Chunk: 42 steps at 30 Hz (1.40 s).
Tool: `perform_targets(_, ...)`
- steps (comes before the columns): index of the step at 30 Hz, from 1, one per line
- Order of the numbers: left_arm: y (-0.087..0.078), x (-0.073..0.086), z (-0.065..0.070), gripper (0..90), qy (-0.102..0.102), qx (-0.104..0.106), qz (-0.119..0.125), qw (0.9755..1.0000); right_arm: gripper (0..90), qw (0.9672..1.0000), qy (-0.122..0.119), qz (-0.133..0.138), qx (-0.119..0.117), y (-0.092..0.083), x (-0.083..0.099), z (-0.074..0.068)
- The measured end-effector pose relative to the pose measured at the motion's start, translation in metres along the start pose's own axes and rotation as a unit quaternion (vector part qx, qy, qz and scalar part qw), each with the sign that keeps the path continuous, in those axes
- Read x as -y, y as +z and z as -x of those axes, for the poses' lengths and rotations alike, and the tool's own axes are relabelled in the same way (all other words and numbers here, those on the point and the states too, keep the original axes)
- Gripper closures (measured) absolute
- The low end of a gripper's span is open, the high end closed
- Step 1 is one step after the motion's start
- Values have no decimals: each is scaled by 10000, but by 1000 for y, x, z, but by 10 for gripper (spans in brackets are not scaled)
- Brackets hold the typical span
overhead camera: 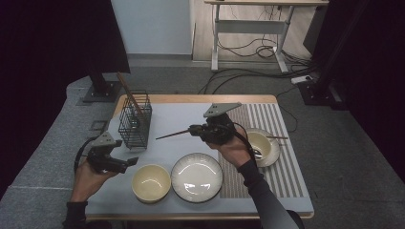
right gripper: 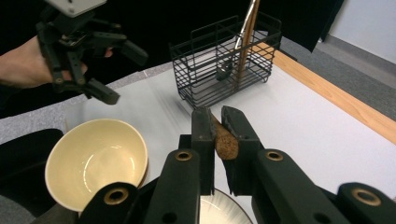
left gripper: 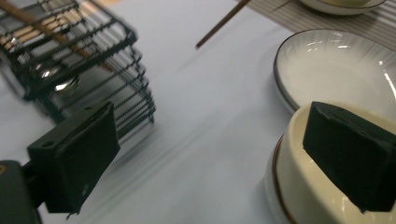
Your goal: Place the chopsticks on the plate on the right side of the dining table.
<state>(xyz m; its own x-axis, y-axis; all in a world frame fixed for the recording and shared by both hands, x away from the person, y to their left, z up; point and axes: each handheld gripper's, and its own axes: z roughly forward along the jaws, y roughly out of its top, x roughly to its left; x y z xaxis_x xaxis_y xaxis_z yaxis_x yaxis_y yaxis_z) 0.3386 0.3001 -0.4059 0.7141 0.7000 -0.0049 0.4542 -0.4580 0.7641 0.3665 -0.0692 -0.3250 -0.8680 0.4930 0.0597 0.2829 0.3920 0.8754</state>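
My right gripper [overhead camera: 191,130] hovers over the middle of the table, shut on a brown wooden chopstick [overhead camera: 172,134] that points left toward the black wire basket [overhead camera: 135,121]. In the right gripper view the chopstick's thick end [right gripper: 225,140] sits pinched between the jaws of the right gripper [right gripper: 219,126]. My left gripper [overhead camera: 129,163] hangs open at the front left beside the cream bowl [overhead camera: 151,182], with nothing between its fingers. In the left gripper view its pads stand wide apart around the left gripper [left gripper: 210,154] centre, the right pad over the cream bowl's rim [left gripper: 303,196].
The basket [right gripper: 224,65] holds another chopstick [overhead camera: 128,93] and a metal spoon [right gripper: 245,28]. A white ribbed plate [overhead camera: 197,177] lies at the front centre. On the striped mat [overhead camera: 274,119] at the right stands a second bowl [overhead camera: 262,145] with a chopstick [overhead camera: 277,137] across it.
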Motion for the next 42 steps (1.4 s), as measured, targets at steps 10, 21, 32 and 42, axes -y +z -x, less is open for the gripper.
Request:
perform_targets(10,22,-21,9,170,267,186,-71,9994,834,9997,-42,25,-259,-1,0,-12)
perform_targets(21,40,-26,14,368,443,292,-151,9985,834,9988,-140,15,-466,2,-4,-24)
perform_targets(32,44,-25,17,669,683,383,-90,9969,833,9980,-156,-27,-619,10,-7,-29)
perform_targets(42,42,-26,21,745,1049,319,-191,9938,813,9983,-95,-56,-569,12,-9,-24)
